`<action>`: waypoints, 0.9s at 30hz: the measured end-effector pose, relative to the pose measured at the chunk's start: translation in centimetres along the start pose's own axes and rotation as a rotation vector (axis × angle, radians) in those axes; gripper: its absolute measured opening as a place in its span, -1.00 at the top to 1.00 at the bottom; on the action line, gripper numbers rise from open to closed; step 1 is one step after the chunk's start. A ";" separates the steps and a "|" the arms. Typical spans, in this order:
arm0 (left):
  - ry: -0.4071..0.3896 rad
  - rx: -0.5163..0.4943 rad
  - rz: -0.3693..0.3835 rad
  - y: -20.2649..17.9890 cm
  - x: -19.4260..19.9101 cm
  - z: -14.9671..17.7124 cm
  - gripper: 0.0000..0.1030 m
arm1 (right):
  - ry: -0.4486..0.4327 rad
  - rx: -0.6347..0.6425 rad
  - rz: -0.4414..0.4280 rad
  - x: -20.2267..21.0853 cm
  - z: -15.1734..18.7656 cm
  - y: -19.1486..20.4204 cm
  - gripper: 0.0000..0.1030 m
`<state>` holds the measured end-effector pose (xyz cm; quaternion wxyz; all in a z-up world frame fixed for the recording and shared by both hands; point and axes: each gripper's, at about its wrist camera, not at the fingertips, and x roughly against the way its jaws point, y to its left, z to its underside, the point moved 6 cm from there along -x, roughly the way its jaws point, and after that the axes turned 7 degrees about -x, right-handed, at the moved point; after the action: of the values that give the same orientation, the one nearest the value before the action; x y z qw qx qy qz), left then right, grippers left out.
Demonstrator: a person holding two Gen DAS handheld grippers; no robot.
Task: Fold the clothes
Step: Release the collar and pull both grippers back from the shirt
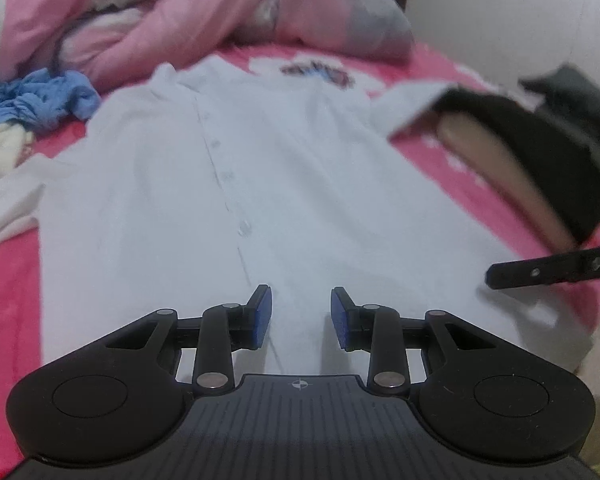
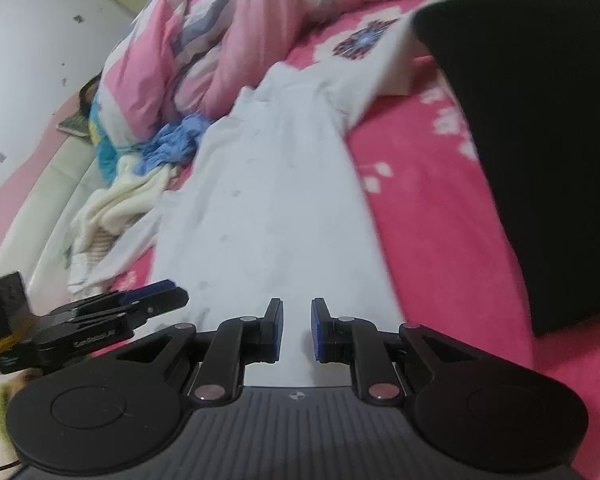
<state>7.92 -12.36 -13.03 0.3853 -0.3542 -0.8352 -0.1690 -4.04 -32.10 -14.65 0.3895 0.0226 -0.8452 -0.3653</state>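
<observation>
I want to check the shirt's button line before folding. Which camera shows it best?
The left wrist view: the white shirt lies spread face up, its button placket running straight up the middle. The right wrist view shows the shirt obliquely, and its buttons are only faint blurred spots.

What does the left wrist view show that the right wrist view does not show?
Only the left wrist view shows the shirt's button row. Only the right wrist view shows the white wall and a cream cloth. Both show the white shirt, the pink bed cover, the blue cloth and the pink quilt. Both grippers' jaws are open.
</observation>
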 end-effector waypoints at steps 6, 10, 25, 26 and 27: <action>-0.002 0.030 -0.042 -0.1 0.6 0.4 0.37 | -0.040 0.113 0.024 1.0 1.7 0.4 0.69; -0.048 0.009 -0.044 -1.3 2.7 0.8 0.34 | -0.057 0.171 -0.011 3.3 2.4 1.5 0.69; -0.180 0.287 -0.124 5.4 9.1 3.9 -0.05 | -0.039 0.303 -0.057 4.9 1.8 6.2 0.69; -0.203 0.326 -0.152 6.9 10.3 4.4 -0.05 | -0.043 0.301 -0.080 5.1 1.2 7.1 0.69; -0.222 0.365 -0.184 8.4 11.4 5.0 -0.05 | -0.044 0.305 -0.097 4.8 0.8 8.1 0.69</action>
<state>6.23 1.50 -7.42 0.3318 -0.2171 -0.9180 -0.0095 -5.91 -27.29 -6.74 0.3450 0.1144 -0.8970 -0.2516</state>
